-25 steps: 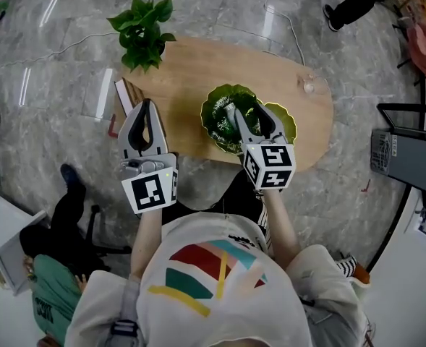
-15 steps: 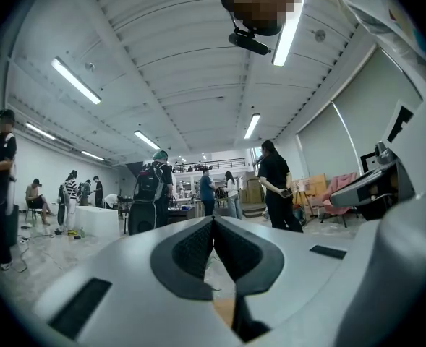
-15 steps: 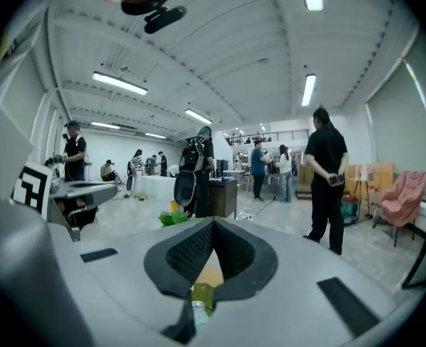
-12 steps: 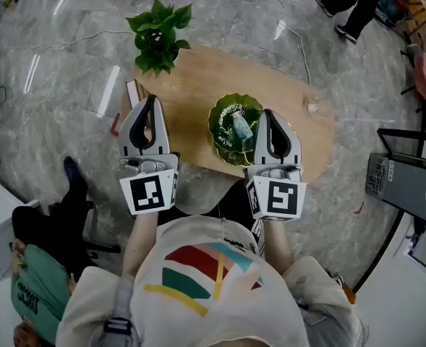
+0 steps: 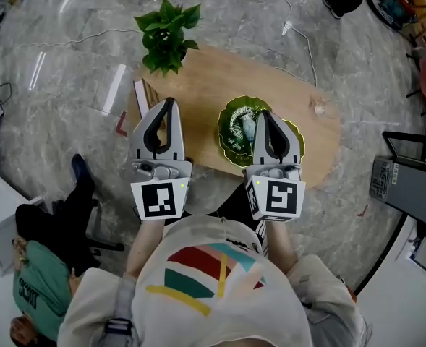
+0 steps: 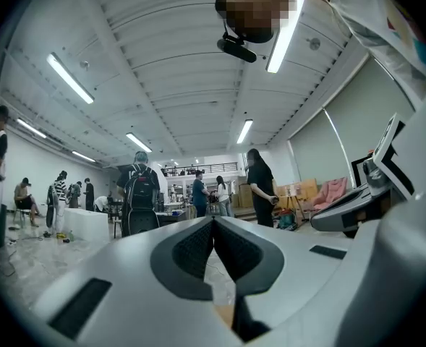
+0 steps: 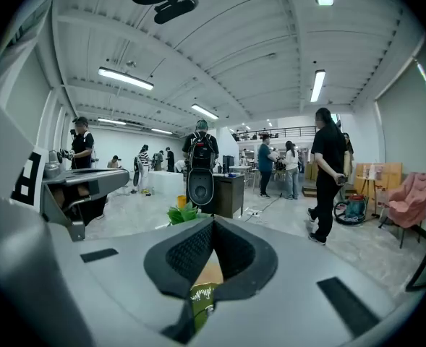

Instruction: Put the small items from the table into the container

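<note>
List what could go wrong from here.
1. The green bowl sits close to the near edge of the table, under the right gripper; a bump could push it off.
2. The small clear item lies by the edge at the table's right end; a clumsy reach could knock it to the floor.

Green bowl (image 5: 234, 130), tan wood-grain table (image 5: 205, 85), grey marbled floor (image 5: 68, 49).

Oval wooden table (image 5: 213, 85) on grey marble floor (image 5: 68, 63). Potted plant (image 5: 168, 33) at its far-left end. Green glass bowl (image 5: 231, 121) near the front edge, yellow-green dish (image 5: 299, 137) just beside it. Small clear object (image 5: 319, 108) at right end.
</note>
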Motion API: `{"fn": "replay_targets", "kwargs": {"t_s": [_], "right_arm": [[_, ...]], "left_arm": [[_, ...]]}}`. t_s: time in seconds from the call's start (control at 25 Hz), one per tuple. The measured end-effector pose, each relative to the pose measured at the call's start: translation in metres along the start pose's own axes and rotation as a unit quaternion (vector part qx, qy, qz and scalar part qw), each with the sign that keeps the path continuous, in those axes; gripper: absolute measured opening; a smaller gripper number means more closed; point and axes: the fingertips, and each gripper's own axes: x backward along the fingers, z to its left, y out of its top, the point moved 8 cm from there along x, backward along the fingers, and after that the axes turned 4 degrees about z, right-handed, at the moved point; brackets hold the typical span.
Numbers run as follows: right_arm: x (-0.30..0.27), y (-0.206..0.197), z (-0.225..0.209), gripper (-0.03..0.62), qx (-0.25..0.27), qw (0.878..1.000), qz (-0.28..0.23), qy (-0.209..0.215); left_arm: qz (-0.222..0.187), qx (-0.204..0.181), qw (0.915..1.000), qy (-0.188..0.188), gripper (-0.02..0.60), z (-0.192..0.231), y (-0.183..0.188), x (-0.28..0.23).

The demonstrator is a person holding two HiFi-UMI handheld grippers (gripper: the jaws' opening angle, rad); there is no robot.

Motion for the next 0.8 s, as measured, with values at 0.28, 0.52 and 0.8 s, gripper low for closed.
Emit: {"fn": "replay_targets", "kwargs": {"t_s": [0.28, 0.52, 0.8], "right_arm": [[0.0033, 0.0024, -0.0034, 0.012, -0.027, 1.0, 0.003, 0.006], [0.0026, -0.0004, -0.004, 0.012, -0.037, 0.999, 0.005, 0.008], [-0.0018, -0.0046, -0.0059, 0.012, -0.035, 0.999, 0.006, 0.007]], "left_arm": [[0.0, -0.013, 0.9999, -0.005, 0.009, -0.0022, 0.0058, -0.0004], [-0.001, -0.02, 0.9998, -0.007, 0.008, -0.0038, 0.006, -0.0024], [-0.004, -0.023, 0.9997, -0.007, 0.008, -0.0026, 0.0028, -0.0027]]}}
